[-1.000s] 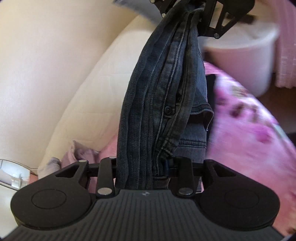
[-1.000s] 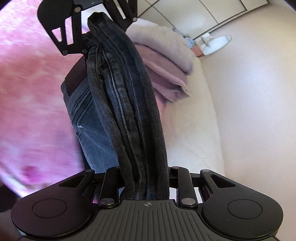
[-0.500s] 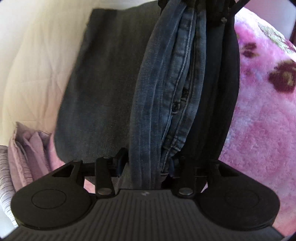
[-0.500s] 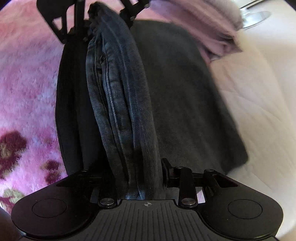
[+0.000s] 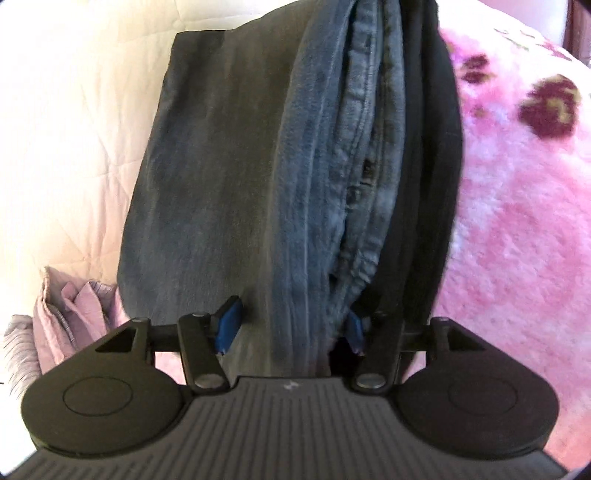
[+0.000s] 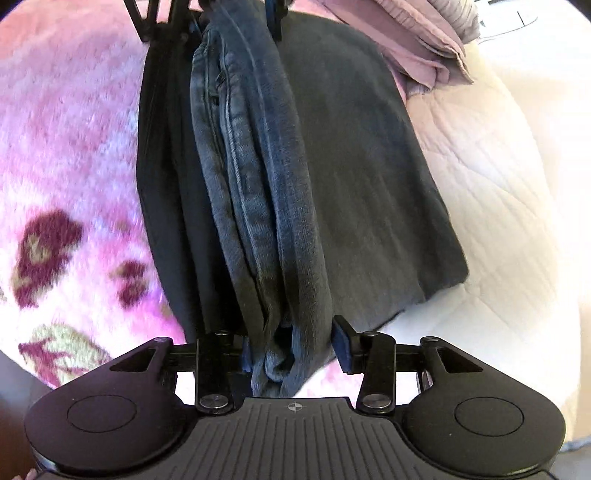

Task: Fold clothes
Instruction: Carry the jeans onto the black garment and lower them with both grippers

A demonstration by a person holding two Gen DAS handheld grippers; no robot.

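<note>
Folded jeans (image 5: 325, 177): being released onto dark folded garment (image 5: 207, 177) on bed. Left gripper (image 5: 288, 328), right gripper (image 6: 291, 350): jaws opening, denim between, unclamped. Next: withdraw clear without dragging folds.

The right gripper (image 6: 291, 345) was opening its jaws, the folded edge of the jeans (image 6: 255, 177) between them, one blue pad standing clear of the cloth. The jeans ran as a thick ridge away to the left gripper (image 6: 236, 22) at the top (only partly in view). Under them lay a dark folded garment (image 6: 369, 177), pink flowered blanket (image 6: 66, 155) on one side, cream quilt (image 6: 498, 206) on the other, and lilac folded clothes (image 6: 421, 44) beyond.
</note>
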